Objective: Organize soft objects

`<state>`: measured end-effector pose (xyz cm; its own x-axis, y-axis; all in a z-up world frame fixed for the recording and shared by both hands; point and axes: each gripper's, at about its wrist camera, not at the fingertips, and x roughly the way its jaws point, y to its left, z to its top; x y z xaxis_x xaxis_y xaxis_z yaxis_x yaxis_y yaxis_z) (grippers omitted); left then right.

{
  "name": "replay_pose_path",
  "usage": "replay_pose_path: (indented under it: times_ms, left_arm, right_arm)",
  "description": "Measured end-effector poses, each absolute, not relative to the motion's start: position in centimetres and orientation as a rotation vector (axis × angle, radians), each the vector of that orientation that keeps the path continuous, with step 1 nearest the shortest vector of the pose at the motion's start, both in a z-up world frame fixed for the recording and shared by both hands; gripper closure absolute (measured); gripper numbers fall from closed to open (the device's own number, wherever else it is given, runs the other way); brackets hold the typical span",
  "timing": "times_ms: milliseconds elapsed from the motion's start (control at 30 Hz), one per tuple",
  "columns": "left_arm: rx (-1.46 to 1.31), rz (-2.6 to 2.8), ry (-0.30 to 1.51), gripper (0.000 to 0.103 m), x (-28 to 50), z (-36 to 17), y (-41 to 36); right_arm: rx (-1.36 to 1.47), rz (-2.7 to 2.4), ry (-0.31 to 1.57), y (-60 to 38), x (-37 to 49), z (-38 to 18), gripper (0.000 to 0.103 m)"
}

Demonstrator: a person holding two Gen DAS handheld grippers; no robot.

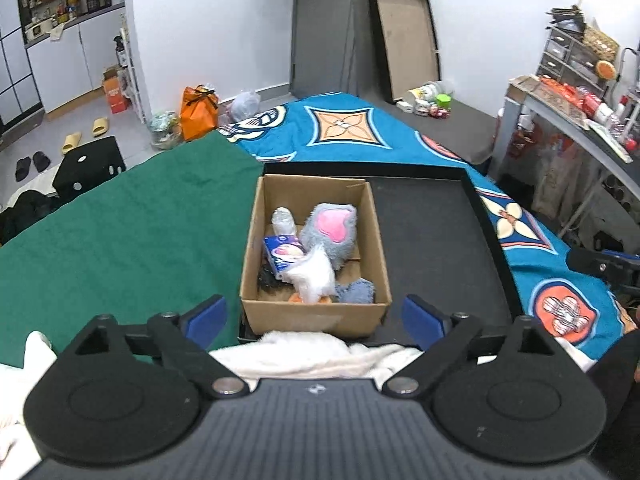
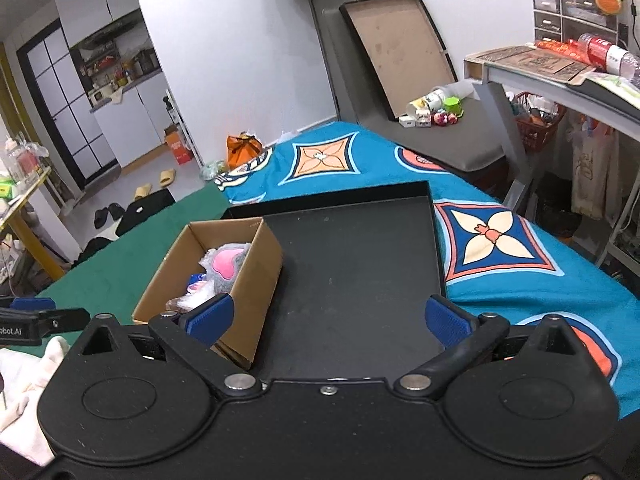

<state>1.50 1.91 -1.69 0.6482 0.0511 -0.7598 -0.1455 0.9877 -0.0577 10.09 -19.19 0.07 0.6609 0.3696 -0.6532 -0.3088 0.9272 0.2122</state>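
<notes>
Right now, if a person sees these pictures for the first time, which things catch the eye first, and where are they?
The open cardboard box stands in the left part of a black tray, holding a grey plush with a pink patch among other soft items. The tray lies across a green cloth and a bright blue patterned blanket. Both grippers, left and right, are open and empty.

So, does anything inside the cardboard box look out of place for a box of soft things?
Yes. In the cardboard box, beside the grey plush toy, lie a clear plastic bottle and a small printed carton. Both look hard, not soft.
</notes>
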Motion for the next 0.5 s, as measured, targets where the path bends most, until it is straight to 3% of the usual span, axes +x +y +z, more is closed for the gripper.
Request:
replay_pose_path:
  times_ms: [167, 500]
  left_arm:
    - [-0.124, 0.109, 0.823, 0.001, -0.1, -0.5, 1.2]
    - [-0.140, 0.089, 0.767, 0.000, -2.9, 1.5, -0.3]
  right_arm:
    - [0.093, 0.385, 0.728, -20.2, 8.8, 1.1, 0.000]
    - [0.089, 0.381, 0.660, -21.6, 6.3, 3.1, 0.000]
